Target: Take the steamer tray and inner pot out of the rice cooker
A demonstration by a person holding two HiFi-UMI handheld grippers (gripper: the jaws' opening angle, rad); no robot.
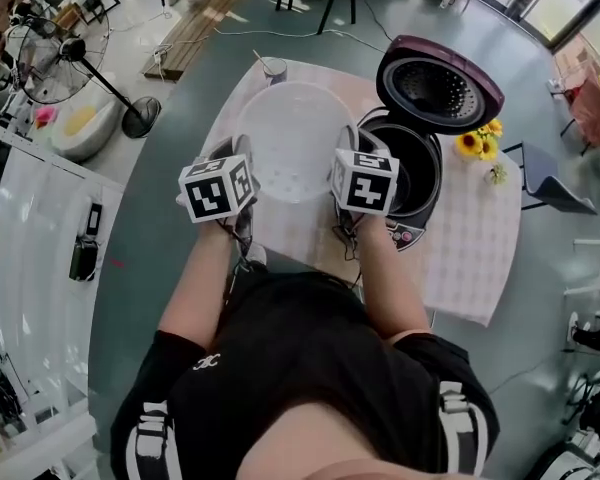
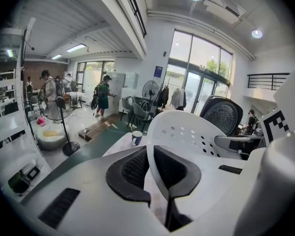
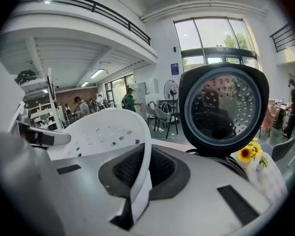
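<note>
The steamer tray [image 1: 295, 138] is a round, shallow dish of smooth white plastic, its floor dotted with small holes; it is held over the pale checked table [image 1: 480, 248], just left of the rice cooker [image 1: 412, 168], whose glossy maroon lid [image 1: 440, 80] stands raised; the left gripper [image 1: 244, 154] and right gripper [image 1: 348, 140] each pinch its thin rim on opposite sides, ribbed black pads [image 2: 130, 168] pressed tight.

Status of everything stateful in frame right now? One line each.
rice cooker: open, on the table
lid: raised
steamer tray: out of the rice cooker, held in the air over the table
left gripper: shut on the steamer tray's rim
right gripper: shut on the opposite rim
cup: upright on the table
</note>
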